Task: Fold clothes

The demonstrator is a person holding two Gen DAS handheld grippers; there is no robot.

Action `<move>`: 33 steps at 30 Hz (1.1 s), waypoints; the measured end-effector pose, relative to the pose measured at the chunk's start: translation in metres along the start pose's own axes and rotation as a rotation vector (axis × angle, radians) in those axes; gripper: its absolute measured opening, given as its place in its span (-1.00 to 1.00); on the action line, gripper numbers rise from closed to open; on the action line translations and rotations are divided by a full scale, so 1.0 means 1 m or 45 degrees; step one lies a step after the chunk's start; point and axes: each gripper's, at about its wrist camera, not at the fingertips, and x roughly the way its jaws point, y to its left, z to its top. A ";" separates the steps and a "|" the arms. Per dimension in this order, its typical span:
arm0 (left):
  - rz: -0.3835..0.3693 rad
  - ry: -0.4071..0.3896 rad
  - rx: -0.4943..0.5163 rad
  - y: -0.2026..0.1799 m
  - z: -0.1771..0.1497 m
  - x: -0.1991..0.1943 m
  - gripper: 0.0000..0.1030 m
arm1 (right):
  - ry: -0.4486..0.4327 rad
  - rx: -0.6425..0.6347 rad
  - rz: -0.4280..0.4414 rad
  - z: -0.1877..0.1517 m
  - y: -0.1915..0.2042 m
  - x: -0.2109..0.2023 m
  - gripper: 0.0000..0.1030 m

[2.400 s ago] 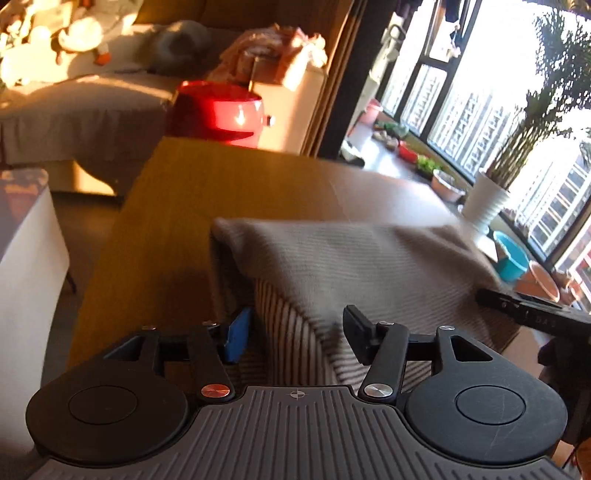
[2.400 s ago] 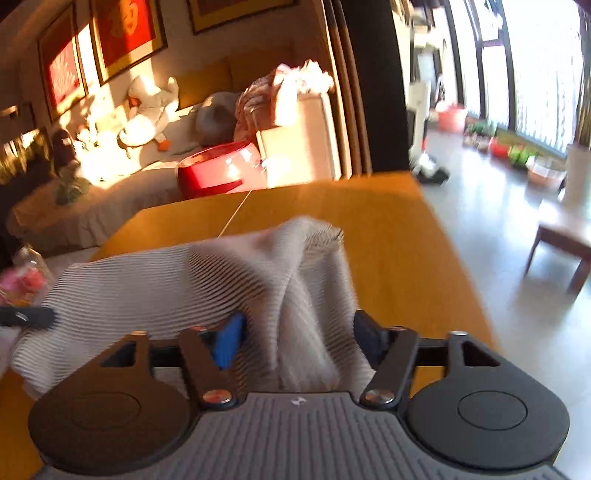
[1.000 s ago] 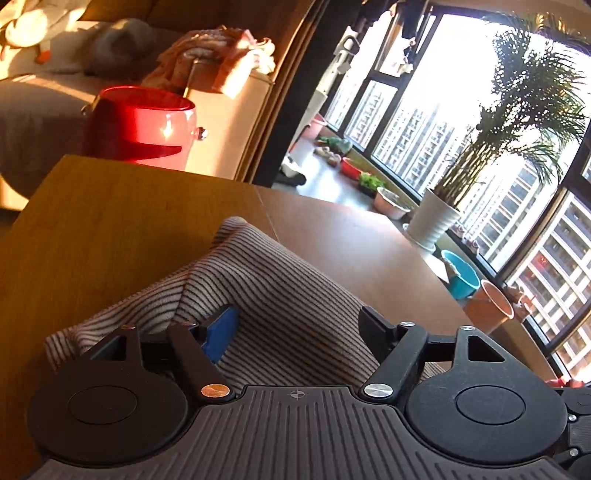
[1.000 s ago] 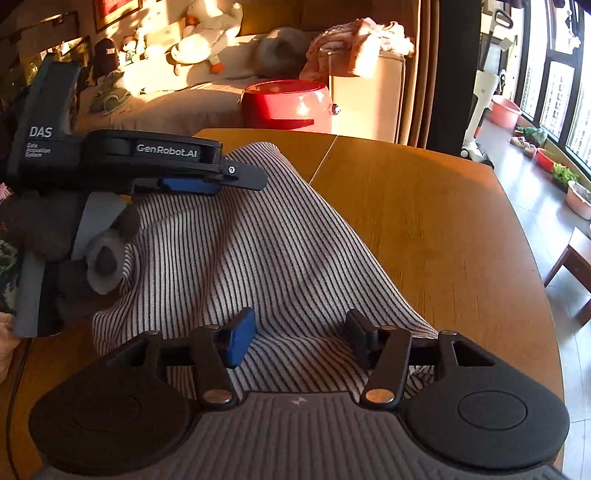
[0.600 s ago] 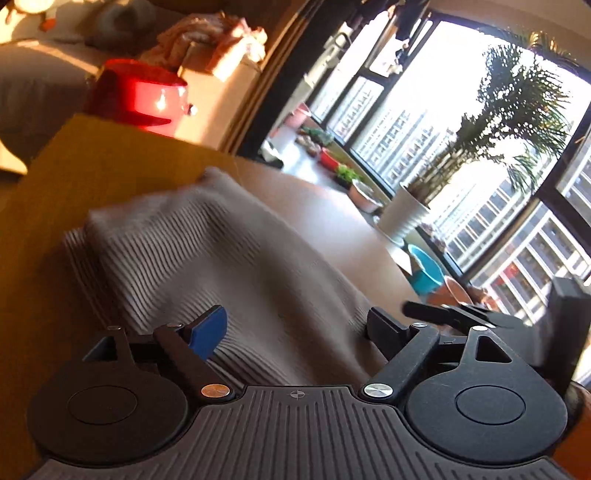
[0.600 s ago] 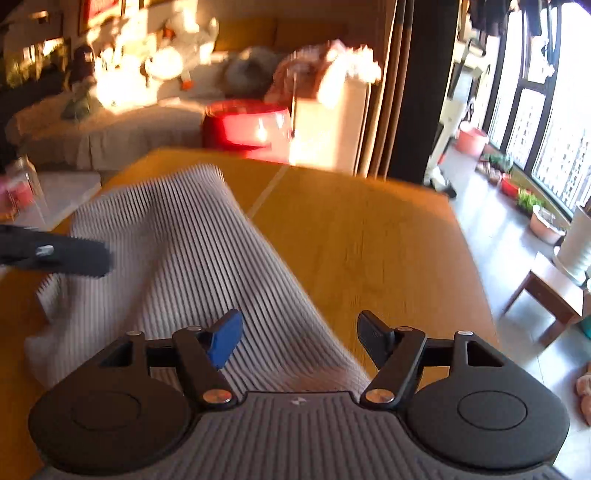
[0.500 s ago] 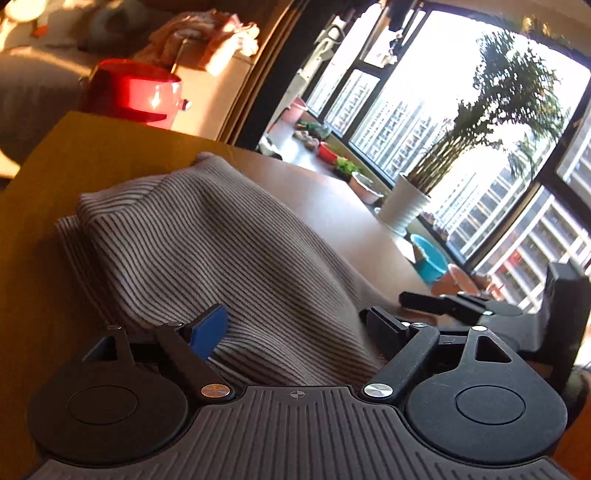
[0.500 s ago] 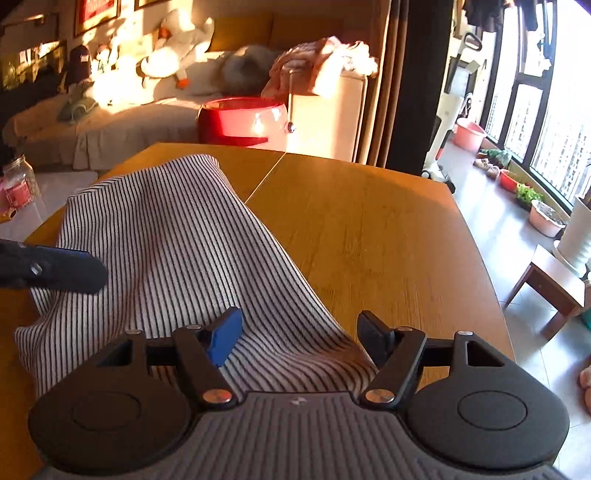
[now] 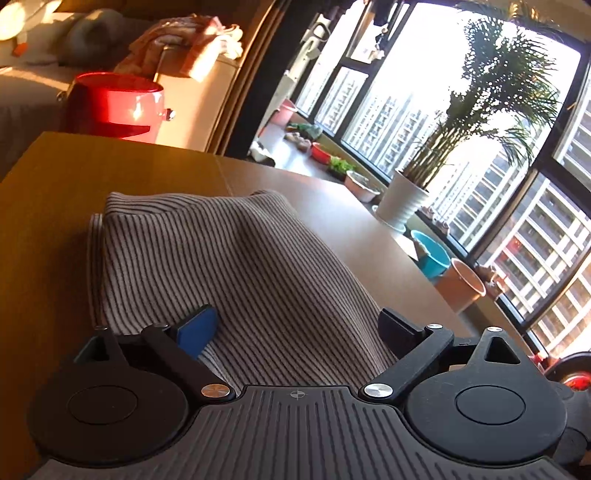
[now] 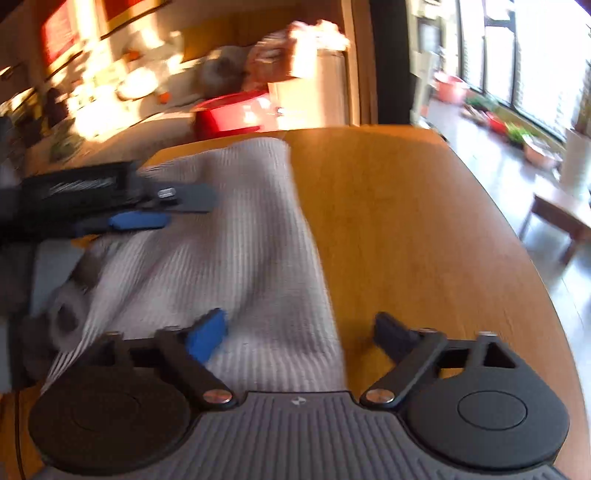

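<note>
A grey garment with thin dark stripes (image 9: 229, 266) lies folded on the wooden table (image 9: 59, 184). My left gripper (image 9: 295, 326) is open just above its near end, fingers spread wide with cloth below them and nothing pinched. In the blurred right wrist view the same garment (image 10: 240, 240) stretches away from me. My right gripper (image 10: 299, 328) is open over its near right edge, the right finger over bare wood. The left gripper (image 10: 155, 206) shows at the left in that view, open over the cloth's left side.
Past the table's far edge stand a red pot (image 9: 114, 107), a sofa and a cabinet with piled clothes (image 9: 184, 33). To the right are windows, a potted palm (image 9: 402, 203) and floor tubs. A low wooden stool (image 10: 561, 218) stands on the floor at right.
The garment has settled flatter on the table. My right gripper has swung left and its view is blurred with motion; the left gripper now shows closer in it. Both stay open.
</note>
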 end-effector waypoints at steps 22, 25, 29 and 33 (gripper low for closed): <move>0.196 -0.031 0.146 -0.017 -0.019 -0.072 0.73 | -0.027 -0.013 0.013 0.019 0.003 0.015 0.99; 0.239 -0.016 0.046 0.000 -0.020 -0.085 0.46 | -0.059 -0.102 0.032 0.022 0.013 0.013 0.62; 0.238 0.069 -0.041 0.016 -0.029 -0.073 0.24 | -0.102 -0.220 0.058 0.026 0.027 0.011 -0.13; 0.197 0.095 -0.045 0.015 -0.032 -0.056 0.24 | -0.112 -0.288 0.076 0.025 0.034 0.015 -0.12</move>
